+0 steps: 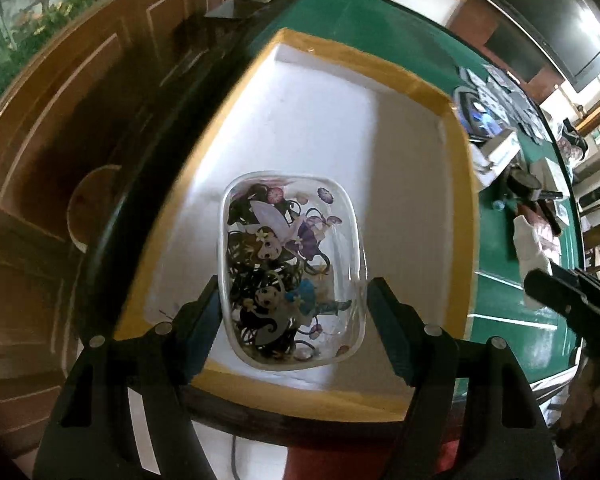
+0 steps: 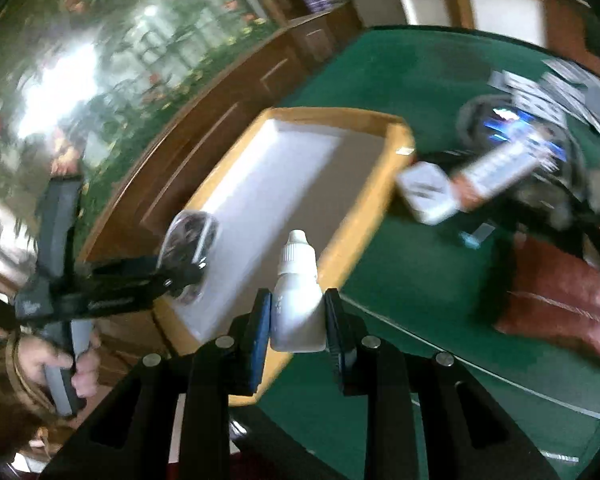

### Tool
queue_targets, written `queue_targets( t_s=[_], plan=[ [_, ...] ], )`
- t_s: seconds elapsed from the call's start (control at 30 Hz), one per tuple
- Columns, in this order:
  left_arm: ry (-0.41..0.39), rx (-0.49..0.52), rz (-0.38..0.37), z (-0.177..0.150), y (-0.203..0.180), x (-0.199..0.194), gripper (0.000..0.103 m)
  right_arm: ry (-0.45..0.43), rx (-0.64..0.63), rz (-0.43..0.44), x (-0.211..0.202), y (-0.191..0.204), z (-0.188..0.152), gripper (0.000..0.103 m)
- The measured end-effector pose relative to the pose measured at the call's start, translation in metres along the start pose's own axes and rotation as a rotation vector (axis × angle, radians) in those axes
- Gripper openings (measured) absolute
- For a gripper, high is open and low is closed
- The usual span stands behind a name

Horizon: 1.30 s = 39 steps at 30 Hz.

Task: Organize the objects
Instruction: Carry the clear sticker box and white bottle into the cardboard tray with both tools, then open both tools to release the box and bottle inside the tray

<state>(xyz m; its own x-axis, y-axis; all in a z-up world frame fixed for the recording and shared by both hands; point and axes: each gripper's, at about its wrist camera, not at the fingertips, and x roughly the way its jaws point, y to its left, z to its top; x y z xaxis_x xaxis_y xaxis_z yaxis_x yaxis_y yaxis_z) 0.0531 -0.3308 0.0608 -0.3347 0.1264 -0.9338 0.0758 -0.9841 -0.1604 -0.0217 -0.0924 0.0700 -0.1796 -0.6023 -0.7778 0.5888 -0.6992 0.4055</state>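
Left gripper (image 1: pixel 292 312) clamps clear case (image 1: pixel 290 270); right gripper (image 2: pixel 298 334) pinches white dropper bottle (image 2: pixel 298 300).

The case, printed with cartoon figures, is held above the white floor of the yellow-rimmed tray (image 1: pixel 458 184). The bottle stands upright between the blue pads (image 2: pixel 260 332), over the tray's near rim, on the green table (image 2: pixel 400 264).

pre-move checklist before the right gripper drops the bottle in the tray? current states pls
1. Right gripper shut on white dropper bottle: ok.
2. Bottle upright, cap on: ok.
3. Bottle above the yellow-rimmed tray, at its near corner: ok; height above floor: cannot tell.
4. Free white floor in the tray beyond the clear case: ok.
5. Left gripper fingers flank the case; grip or gap: cannot tell.
6. Left gripper sits at the tray's near-left edge, close to the drop path: not ok, mind the clearance.
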Motion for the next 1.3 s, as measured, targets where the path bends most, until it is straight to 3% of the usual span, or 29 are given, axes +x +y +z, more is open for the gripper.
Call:
queue_targets(
  t_s=[0.27, 0.5, 0.67, 1.03, 1.2, 1.3],
  plan=[
    [0.077, 0.108, -0.038, -0.006, 0.033, 0.015, 0.072, 0.137, -0.152, 0.075, 0.072, 0.066, -0.018, 0.025],
    [0.096, 0.214, -0.059, -0.005, 0.033, 0.017, 0.072, 0.21, -0.265, 0.126, 0.099, 0.078, -0.028, 0.025],
    [0.11, 0.211, -0.06, -0.003, 0.032, 0.017, 0.074, 0.238, -0.322, 0.132, 0.097, 0.079, -0.029, 0.026],
    [0.127, 0.168, -0.052, -0.001, 0.033, 0.017, 0.076, 0.249, -0.286, 0.116, 0.104, 0.079, -0.021, 0.027],
    [0.136, 0.113, -0.098, 0.001, 0.041, 0.011, 0.076, 0.225, -0.293, 0.113, 0.097, 0.08, -0.015, 0.055],
    [0.118, 0.105, -0.093, 0.005, 0.041, 0.003, 0.076, 0.18, -0.275, 0.111, 0.086, 0.076, -0.01, 0.056]
  ],
)
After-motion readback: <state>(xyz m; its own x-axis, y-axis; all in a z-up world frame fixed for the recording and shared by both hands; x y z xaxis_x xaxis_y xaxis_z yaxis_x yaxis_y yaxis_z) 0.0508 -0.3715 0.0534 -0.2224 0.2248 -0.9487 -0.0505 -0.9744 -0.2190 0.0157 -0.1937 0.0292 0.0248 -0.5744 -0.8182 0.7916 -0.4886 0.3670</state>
